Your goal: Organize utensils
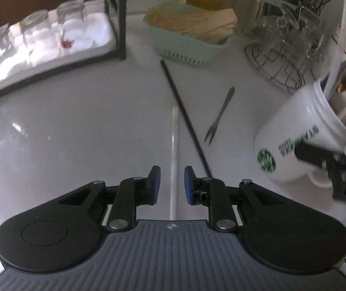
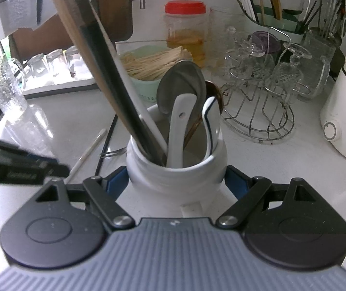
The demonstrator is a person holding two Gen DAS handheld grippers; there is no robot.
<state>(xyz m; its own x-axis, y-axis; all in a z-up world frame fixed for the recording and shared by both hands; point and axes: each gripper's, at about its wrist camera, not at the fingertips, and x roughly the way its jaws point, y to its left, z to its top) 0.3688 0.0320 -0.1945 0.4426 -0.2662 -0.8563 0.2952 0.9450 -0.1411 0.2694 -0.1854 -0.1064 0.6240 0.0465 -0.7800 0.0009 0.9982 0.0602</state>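
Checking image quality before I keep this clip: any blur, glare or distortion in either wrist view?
Left wrist view: the white mug and right gripper are smeared by motion blur; window glare washes out the glasses on the tray; the black chopstick and white chopstick stay fairly sharp. Right wrist view: mostly sharp, the left gripper blurred, fisheye bending at the edges.

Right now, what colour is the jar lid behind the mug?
Red lid on the clear jar; shows best in the right wrist view.
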